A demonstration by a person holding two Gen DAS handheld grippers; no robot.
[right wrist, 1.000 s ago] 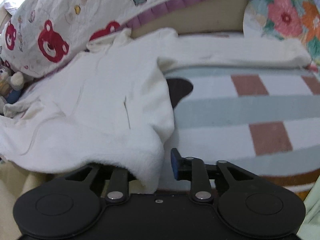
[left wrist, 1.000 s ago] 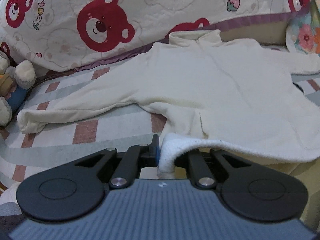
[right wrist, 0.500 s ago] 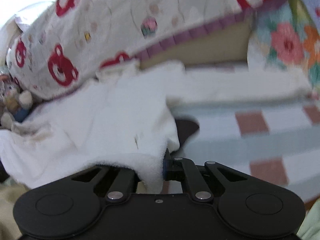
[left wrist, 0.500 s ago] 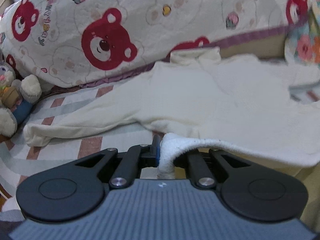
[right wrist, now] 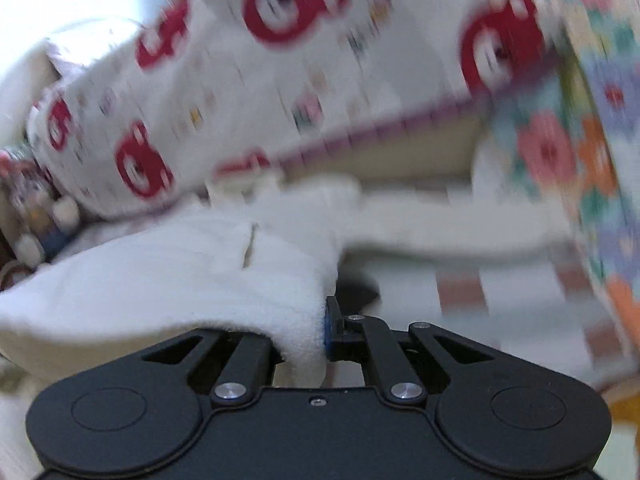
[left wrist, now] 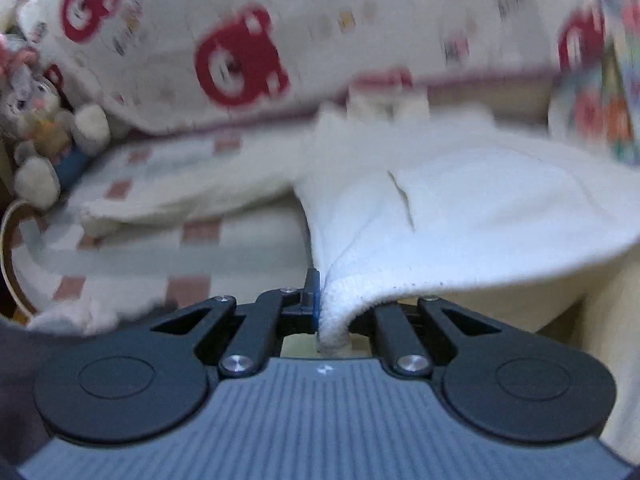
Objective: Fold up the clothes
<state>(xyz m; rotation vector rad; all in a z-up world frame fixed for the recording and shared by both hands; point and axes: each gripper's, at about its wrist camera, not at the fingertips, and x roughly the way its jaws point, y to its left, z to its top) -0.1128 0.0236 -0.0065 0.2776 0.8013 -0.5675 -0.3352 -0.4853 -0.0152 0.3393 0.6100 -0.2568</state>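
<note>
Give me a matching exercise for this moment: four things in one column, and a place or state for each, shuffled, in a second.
Things:
1. left gripper
2. cream top
3. bear-print quilt
4. stuffed toy

Places or states:
A. piled along the far side of the bed
B. shut on one corner of the hem
C. hem lifted off the bed, sleeves spread flat
D. lying at the left edge of the bed, below the quilt

Pairs: 1-B, 2-C, 3-A, 4-D
</note>
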